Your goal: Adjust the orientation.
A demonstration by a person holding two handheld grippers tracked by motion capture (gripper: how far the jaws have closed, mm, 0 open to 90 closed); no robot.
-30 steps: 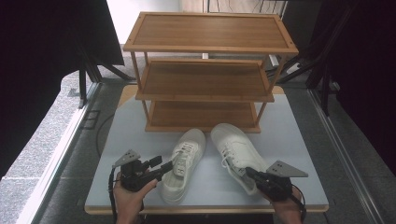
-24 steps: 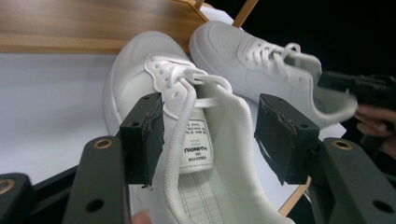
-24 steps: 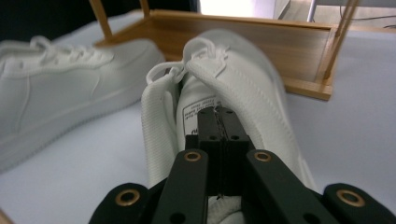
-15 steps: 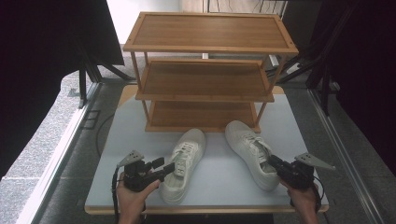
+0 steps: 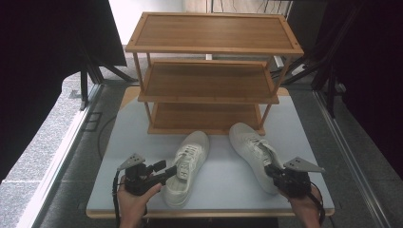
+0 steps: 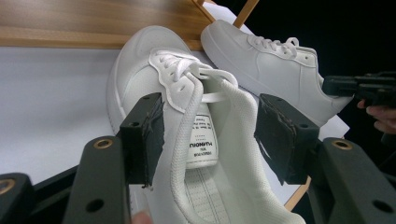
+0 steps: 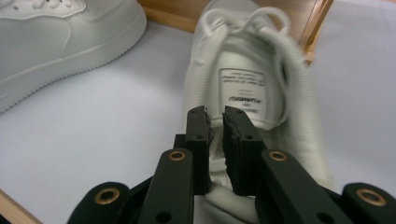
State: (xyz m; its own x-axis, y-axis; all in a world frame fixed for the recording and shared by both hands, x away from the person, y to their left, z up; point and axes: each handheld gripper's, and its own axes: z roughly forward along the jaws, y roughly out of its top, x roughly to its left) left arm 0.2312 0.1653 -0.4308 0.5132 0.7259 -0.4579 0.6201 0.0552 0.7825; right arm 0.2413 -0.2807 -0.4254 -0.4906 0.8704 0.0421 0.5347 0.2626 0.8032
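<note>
Here, 2 white sneakers lie on the pale table (image 5: pixel 119 180) in front of a 3-tier wooden shoe rack (image 5: pixel 211 71). The left sneaker (image 5: pixel 187 166) sits near the middle of the table with its toe toward the rack's bottom shelf, and the right sneaker (image 5: pixel 252 152) lies just beside it on the right, toe close to the rack's front right leg, heel angled out toward the table's right edge. The left gripper (image 5: pixel 164 175) is at the left sneaker's outer side near the collar; in the left gripper view (image 6: pixel 205 135) its jaws stand wide apart, one pad outside the left wall of the shoe and the other across the opening, with the tongue label between them and neither pad pressing the shoe. The right gripper (image 5: pixel 272 171) is at the right sneaker's heel; in the right gripper view (image 7: pixel 215 126) its jaws are drawn narrow, pinched on the back rim of the heel collar, with the tongue label straight ahead. The left sneaker shows at the upper left of that view, well apart from the jaws.
</note>
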